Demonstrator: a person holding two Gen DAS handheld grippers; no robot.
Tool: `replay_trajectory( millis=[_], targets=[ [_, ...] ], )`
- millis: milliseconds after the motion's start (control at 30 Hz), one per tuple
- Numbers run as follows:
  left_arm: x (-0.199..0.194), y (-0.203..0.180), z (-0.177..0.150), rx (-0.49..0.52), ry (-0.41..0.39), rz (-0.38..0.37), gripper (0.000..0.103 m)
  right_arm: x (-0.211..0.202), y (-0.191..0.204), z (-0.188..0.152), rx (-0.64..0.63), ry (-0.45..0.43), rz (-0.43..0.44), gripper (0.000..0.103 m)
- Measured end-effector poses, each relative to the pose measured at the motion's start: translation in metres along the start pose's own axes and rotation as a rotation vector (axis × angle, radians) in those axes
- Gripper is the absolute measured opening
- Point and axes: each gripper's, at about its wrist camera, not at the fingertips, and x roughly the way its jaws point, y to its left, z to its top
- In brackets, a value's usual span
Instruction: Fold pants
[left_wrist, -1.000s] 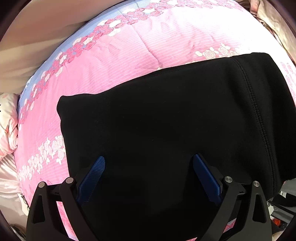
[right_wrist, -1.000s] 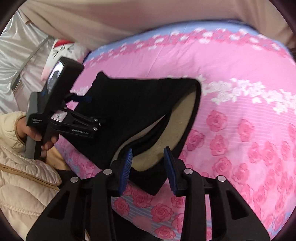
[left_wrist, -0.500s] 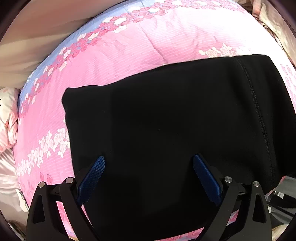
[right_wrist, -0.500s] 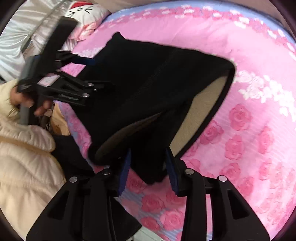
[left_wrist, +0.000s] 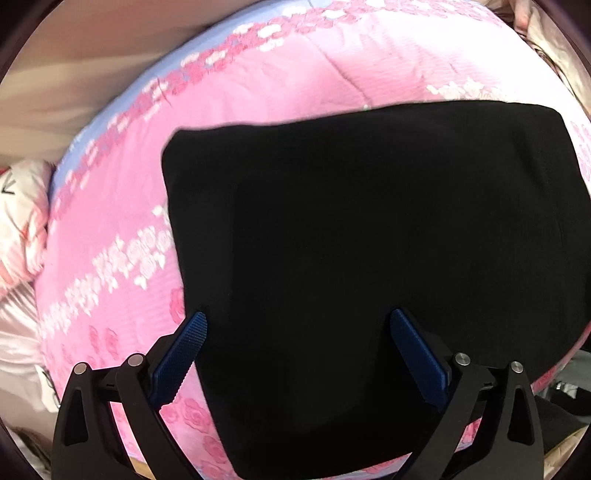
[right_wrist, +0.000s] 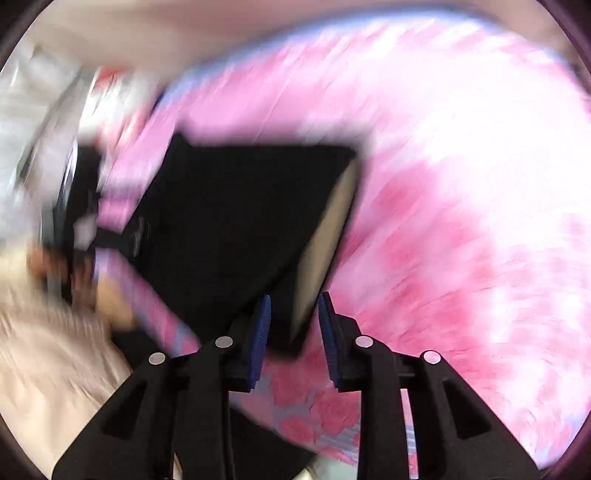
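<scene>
Black pants (left_wrist: 369, 240) lie folded in a rectangle on the pink rose-print bedspread (left_wrist: 258, 92). My left gripper (left_wrist: 298, 319) hangs open and wide just above their near left part, its left finger (left_wrist: 184, 347) past the pants' left edge. The right wrist view is blurred. There the pants (right_wrist: 229, 221) show a beige lining (right_wrist: 325, 236) along their right edge. My right gripper (right_wrist: 294, 306) straddles their near corner. Its jaws are closing with the cloth between them, and a pink sliver still shows beside the right pad (right_wrist: 328, 332). A hand holds the left gripper (right_wrist: 74, 221) at the far left.
A white and pink pillow (left_wrist: 22, 229) lies left of the bedspread. A beige wall (left_wrist: 74, 74) runs behind the bed. The person's cream padded sleeve (right_wrist: 55, 369) fills the lower left of the right wrist view. The bed's near edge falls away below both grippers.
The left gripper has slid left over the pants, so its left finger now clears their edge. The corner raised half a second ago is lower, and the right jaws stand narrower.
</scene>
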Motion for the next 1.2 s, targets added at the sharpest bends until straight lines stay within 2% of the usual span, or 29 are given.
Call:
replay_trajectory(
  millis=[33,67,100,133,200,233,267,300,333,367,400,433,467,500,600,667,700,767,800,833,900,967,1000,1033,1067,1100,1133,1167,1200],
  targets=[
    [-0.003,0.000,0.000,0.004,-0.012,0.012,0.098,-0.016,0.000,0.005,0.056,-0.068,-0.054,0.029],
    [-0.007,0.002,-0.002,0.008,-0.029,0.042,0.098,-0.026,0.006,0.010,0.068,-0.117,-0.040,0.029],
    [-0.010,0.003,-0.003,0.005,-0.042,0.068,0.098,-0.032,0.022,0.019,0.059,-0.161,0.025,0.029],
    [-0.011,0.010,-0.003,-0.004,-0.054,0.085,0.098,-0.029,0.036,0.028,0.046,-0.159,0.078,0.029],
    [-0.007,0.022,-0.007,-0.040,-0.039,0.103,0.098,0.000,0.078,0.045,-0.039,-0.097,0.167,0.026],
    [-0.002,0.027,-0.007,-0.061,-0.021,0.098,0.098,0.016,0.089,0.049,-0.082,-0.067,0.163,0.026],
    [0.005,0.034,-0.007,-0.094,-0.002,0.058,0.098,0.046,0.095,0.053,-0.118,-0.013,0.125,0.026],
    [0.009,0.041,-0.008,-0.125,0.007,0.023,0.098,0.079,0.085,0.057,-0.108,0.051,0.029,0.012],
    [0.011,0.045,-0.008,-0.144,0.011,0.001,0.098,0.097,0.067,0.060,-0.035,0.067,0.007,0.006],
    [0.014,0.049,-0.008,-0.159,0.013,-0.026,0.098,0.098,0.040,0.064,0.117,0.032,0.101,0.000],
    [0.013,0.049,-0.007,-0.161,0.010,-0.037,0.098,0.088,0.014,0.068,0.330,-0.013,0.123,0.000],
    [0.015,0.051,-0.007,-0.161,0.005,-0.044,0.098,0.079,0.014,0.072,0.380,-0.032,0.109,0.000],
    [0.015,0.051,-0.007,-0.156,0.000,-0.054,0.098,0.067,0.030,0.078,0.327,-0.054,0.059,0.007],
    [0.013,0.053,-0.009,-0.154,-0.006,-0.051,0.098,0.060,0.064,0.086,0.198,-0.044,0.026,0.006],
    [-0.003,0.051,-0.023,-0.145,-0.029,-0.029,0.098,0.082,0.130,0.096,0.014,0.068,0.109,0.006],
    [-0.013,0.059,-0.036,-0.138,-0.047,-0.031,0.098,0.121,0.154,0.105,-0.104,0.098,0.064,0.004],
    [-0.014,0.064,-0.044,-0.136,-0.043,-0.022,0.098,0.143,0.150,0.109,-0.101,0.119,-0.017,0.000],
    [-0.005,0.072,-0.055,-0.146,-0.020,-0.018,0.098,0.160,0.125,0.129,0.141,0.121,0.036,0.000],
    [0.004,0.078,-0.061,-0.165,-0.005,-0.038,0.098,0.153,0.132,0.137,0.155,0.098,0.013,0.007],
    [0.011,0.085,-0.063,-0.179,0.007,-0.055,0.098,0.145,0.155,0.147,0.081,0.070,-0.009,0.006],
    [0.017,0.091,-0.069,-0.214,0.013,-0.084,0.098,0.149,0.206,0.159,-0.083,0.100,0.054,0.006],
    [0.019,0.092,-0.070,-0.220,0.003,-0.093,0.098,0.181,0.251,0.172,-0.209,0.141,0.078,0.005],
    [0.019,0.091,-0.070,-0.212,-0.001,-0.089,0.098,0.201,0.258,0.176,-0.247,0.160,0.046,0.004],
    [0.018,0.090,-0.070,-0.202,-0.005,-0.084,0.098,0.241,0.259,0.186,-0.252,0.210,-0.048,0.002],
    [0.017,0.087,-0.069,-0.193,-0.007,-0.079,0.098,0.255,0.250,0.192,-0.186,0.222,-0.012,0.000],
    [0.016,0.086,-0.068,-0.189,-0.011,-0.074,0.098,0.255,0.244,0.202,-0.105,0.191,0.040,0.000],
    [0.017,0.086,-0.066,-0.185,-0.016,-0.055,0.098,0.247,0.239,0.217,-0.020,0.143,-0.004,0.000],
    [0.015,0.087,-0.067,-0.180,-0.013,-0.062,0.098,0.236,0.241,0.224,-0.006,0.100,-0.031,0.007],
    [0.017,0.088,-0.065,-0.183,-0.006,-0.077,0.098,0.220,0.243,0.229,-0.017,0.056,-0.032,0.007]
  ],
)
